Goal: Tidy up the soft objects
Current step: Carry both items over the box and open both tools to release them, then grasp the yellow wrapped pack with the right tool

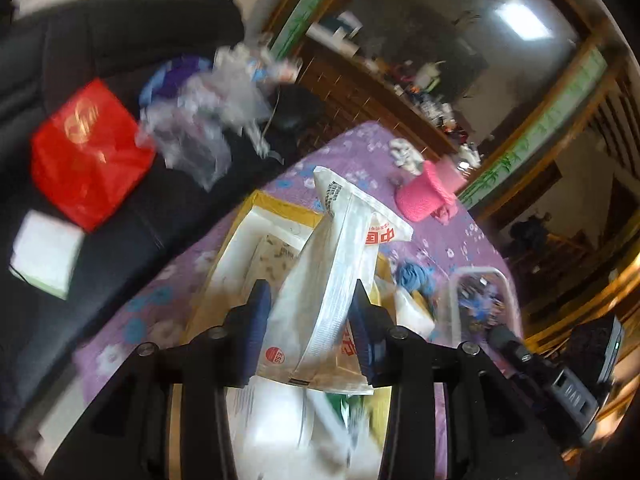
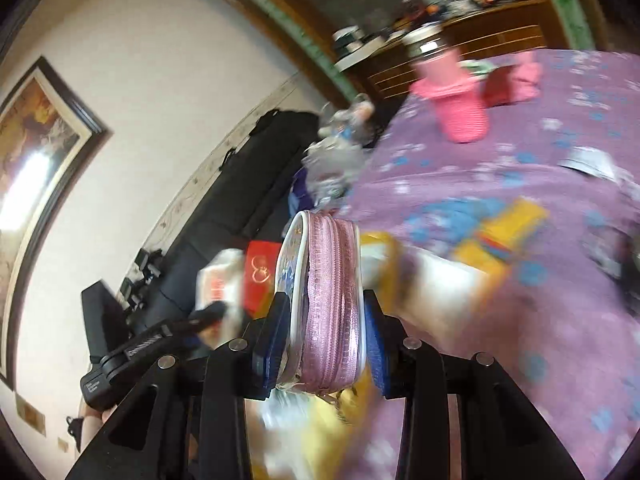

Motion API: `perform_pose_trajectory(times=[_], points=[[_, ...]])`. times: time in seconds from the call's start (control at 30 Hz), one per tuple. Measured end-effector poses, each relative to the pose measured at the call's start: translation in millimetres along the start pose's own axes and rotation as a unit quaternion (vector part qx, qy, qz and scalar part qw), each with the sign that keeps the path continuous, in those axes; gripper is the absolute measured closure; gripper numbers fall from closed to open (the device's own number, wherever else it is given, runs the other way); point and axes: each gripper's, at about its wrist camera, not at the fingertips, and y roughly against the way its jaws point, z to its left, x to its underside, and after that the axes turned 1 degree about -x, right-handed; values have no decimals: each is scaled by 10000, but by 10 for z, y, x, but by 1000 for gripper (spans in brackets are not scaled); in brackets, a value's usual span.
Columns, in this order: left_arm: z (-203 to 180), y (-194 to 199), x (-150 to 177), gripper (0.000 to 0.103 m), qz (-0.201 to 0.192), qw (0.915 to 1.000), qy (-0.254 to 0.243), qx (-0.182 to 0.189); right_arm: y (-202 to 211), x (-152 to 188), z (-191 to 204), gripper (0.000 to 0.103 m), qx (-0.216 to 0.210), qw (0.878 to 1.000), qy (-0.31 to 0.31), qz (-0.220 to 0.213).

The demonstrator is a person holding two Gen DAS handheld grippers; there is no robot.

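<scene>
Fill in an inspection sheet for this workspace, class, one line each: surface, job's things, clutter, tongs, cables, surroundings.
Surface: purple floral cloth over the table.
Job's things: white plastic packet and pink zip pouch, both held; pink knitted item on the cloth.
Clutter: open cardboard box, white basket, blue yarn.
Tongs: left tongs shut on the packet; right tongs shut on the pouch.
Cables: nothing seen.
Surroundings: black sofa with red box, framed picture.
</scene>
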Motion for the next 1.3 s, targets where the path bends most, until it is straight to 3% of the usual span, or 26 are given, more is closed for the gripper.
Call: perform_pose_trajectory(times=[0.17, 0.23, 0.33, 0.43, 0.53, 0.6, 0.73, 0.83, 0.93, 1.03, 1.17, 1.3], points=[[196, -563, -270, 66, 455, 9984, 231, -240, -866, -102, -38, 67, 224, 9983, -149, 521], [231, -698, -288, 66, 611, 9970, 252, -397, -947, -67, -109, 63, 272, 9973, -315, 601], [227, -793, -250, 63, 762, 9964, 131, -355, -945, -52, -89, 57, 287, 9981, 43, 551], [261, -787, -196, 53, 902, 9956, 98, -248, -915, -55, -108, 43, 123, 9991, 34, 396], [280, -664, -169, 44, 706, 9973, 216, -70, -860, -39, -169, 41, -101, 9995, -47, 297], [243, -589, -190, 42, 612, 9980, 154, 4, -767, -42, -191, 39, -64, 10000, 14, 6], [72, -437, -220, 42, 238, 9987, -201, -399, -581, 4, -70, 31, -226, 9988, 327, -300], [-113, -229, -98, 42, -125, 9983, -435, -379, -449, 47, -25, 31, -388, 9983, 361, -258], [-337, -10, 107, 39, -448, 9966, -592, -345, -59, 25, -61, 31, -450, 9978, 343, -348], [-626, 35, 289, 39, -254, 9961, -849, -23, 369, 9, -337, 31, -109, 9992, 209, -312], [-969, 37, 496, 39, 16, 9935, -1065, 396, 700, -49, -885, 30, 756, 9965, -323, -151], [-1246, 81, 750, 39, -17, 9893, -1437, 258, 599, -93, -1339, 30, 1254, 9882, -858, 186]])
